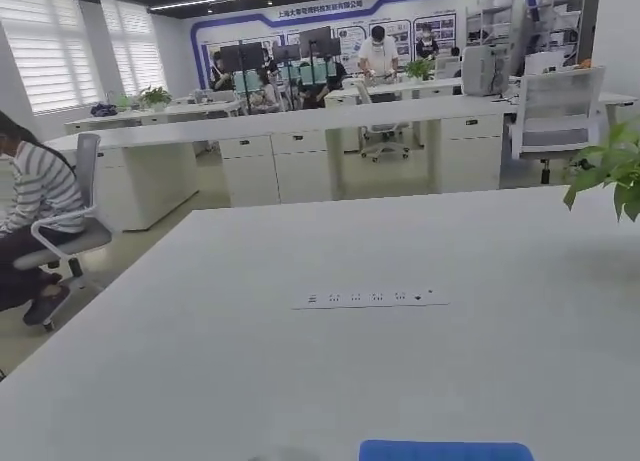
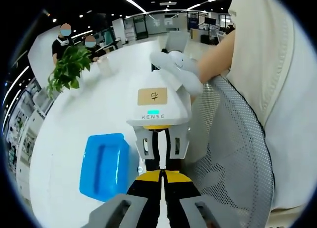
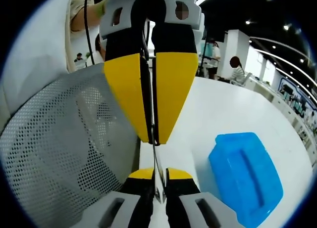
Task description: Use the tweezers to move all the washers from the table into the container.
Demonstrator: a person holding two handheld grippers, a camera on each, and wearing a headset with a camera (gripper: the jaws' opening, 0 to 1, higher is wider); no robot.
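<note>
Container [image 2: 105,164], blue, on table [image 1: 250,371]

The head view looks forward, almost level, across the white tabletop [image 1: 300,381] toward the office, with the blue container [image 1: 445,450] cut by its bottom edge. The two gripper views sit low and face each other at very close range. Both take in that container, the tabletop and a mesh chair back [image 2: 233,154].
</note>
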